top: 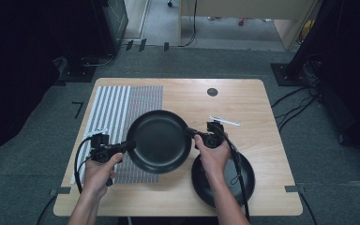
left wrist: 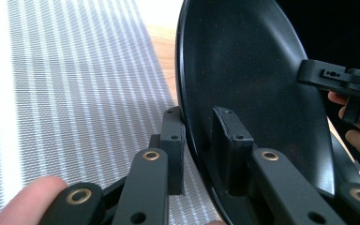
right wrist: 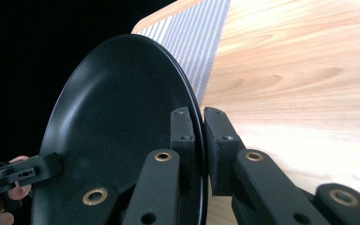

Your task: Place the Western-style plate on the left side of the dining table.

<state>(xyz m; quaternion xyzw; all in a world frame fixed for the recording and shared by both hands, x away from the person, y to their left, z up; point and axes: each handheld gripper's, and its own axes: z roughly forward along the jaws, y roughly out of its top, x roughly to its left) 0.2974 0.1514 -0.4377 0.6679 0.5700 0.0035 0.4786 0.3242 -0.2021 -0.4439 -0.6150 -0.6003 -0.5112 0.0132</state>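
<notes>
- the black plate (top: 159, 140) is pinched by its rim only, at two opposite edges: the left gripper (top: 127, 146) bites at about 9 o'clock on the plate and the right gripper (top: 191, 133) at about 3 o'clock; if either hand eases off, the plate would likely pivot on the other pinch and drop
- the rim is thin and glossy, so a pull apart or a twist between the hands could slide it out of the pads; the grip looks shallow on both sides
- a second black plate (top: 246, 180) lies on the wooden table (top: 258, 122) at about 5 o'clock of the held one, partly under the person's right hand (top: 213, 157); a fall or a low sweep could knock into it
- the striped mat (top: 117, 105) lies under the held plate's 9 to 11 o'clock side; i cannot tell whether the plate is clear of it or resting on it
- in the left gripper view the jaws are closed on the rim, one pad (left wrist: 173, 140) behind the plate and one inside it
- in the right gripper view the jaws likewise clamp the rim, one finger (right wrist: 183, 136) on the plate's inner face and the other on its back
</notes>
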